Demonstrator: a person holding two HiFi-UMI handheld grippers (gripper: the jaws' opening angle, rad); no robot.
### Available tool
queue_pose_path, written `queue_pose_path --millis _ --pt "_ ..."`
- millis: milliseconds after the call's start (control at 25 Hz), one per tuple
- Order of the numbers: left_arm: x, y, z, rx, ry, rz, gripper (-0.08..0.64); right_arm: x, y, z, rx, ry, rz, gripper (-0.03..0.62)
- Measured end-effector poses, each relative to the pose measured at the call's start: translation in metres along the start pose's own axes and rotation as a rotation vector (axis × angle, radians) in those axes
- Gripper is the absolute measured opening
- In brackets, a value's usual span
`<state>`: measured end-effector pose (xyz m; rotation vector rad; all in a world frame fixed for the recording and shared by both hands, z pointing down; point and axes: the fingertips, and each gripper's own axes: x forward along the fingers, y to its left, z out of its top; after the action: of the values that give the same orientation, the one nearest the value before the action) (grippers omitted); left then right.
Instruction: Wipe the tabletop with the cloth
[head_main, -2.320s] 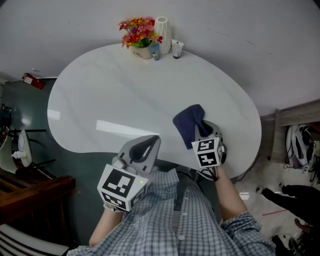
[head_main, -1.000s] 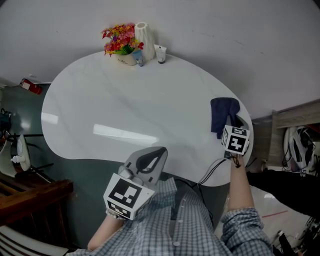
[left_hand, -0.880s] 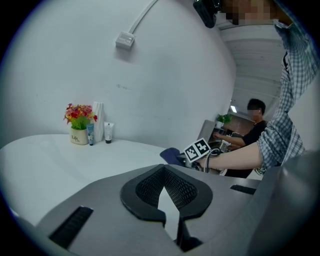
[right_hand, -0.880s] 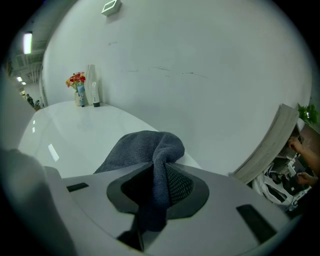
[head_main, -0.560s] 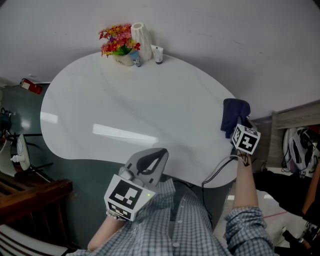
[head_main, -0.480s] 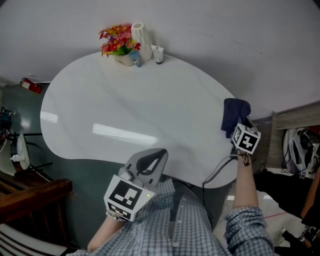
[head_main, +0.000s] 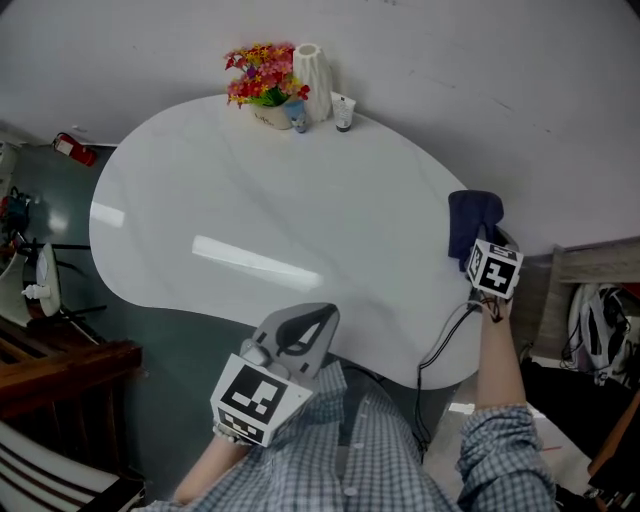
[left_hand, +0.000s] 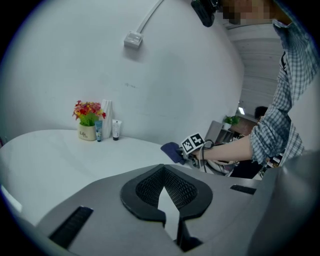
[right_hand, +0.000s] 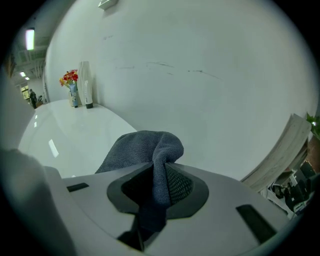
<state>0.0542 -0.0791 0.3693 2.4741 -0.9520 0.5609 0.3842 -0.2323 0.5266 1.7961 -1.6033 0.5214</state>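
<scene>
Right gripper (head_main: 478, 243) is clamped on the cloth (head_main: 470, 212), which has been dragged from lower middle out to the table's (head_main: 250, 200) right edge in the last couple of seconds. So one pass looks done, the left side probably not. Left gripper (head_main: 305, 325) is kept shut and empty at bottom centre.

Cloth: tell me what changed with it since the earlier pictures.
The right tongs, shut on the cloth, swept it from the near edge of the table out to its right end. The left tongs stayed shut and idle at the near edge; the flowers kept their place.
</scene>
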Motion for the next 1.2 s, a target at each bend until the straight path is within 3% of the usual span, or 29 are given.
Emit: queue_pose_path --millis 600,880,1200 --pt "-0.031 0.031 -0.016 -0.107 -0.025 0.140 0.006 0.038 0.089 0.067 -0.169 -0.063 0.185 0.064" --pt "-0.045 0.033 -0.023 -0.121 -0.044 0.147 0.006 0.024 0.159 0.074 -0.263 -0.093 0.315 0.064" --pt "-0.058 0.038 -0.020 -0.085 -0.053 0.097 0.006 -0.018 0.244 0.059 -0.388 -0.108 0.473 0.064"
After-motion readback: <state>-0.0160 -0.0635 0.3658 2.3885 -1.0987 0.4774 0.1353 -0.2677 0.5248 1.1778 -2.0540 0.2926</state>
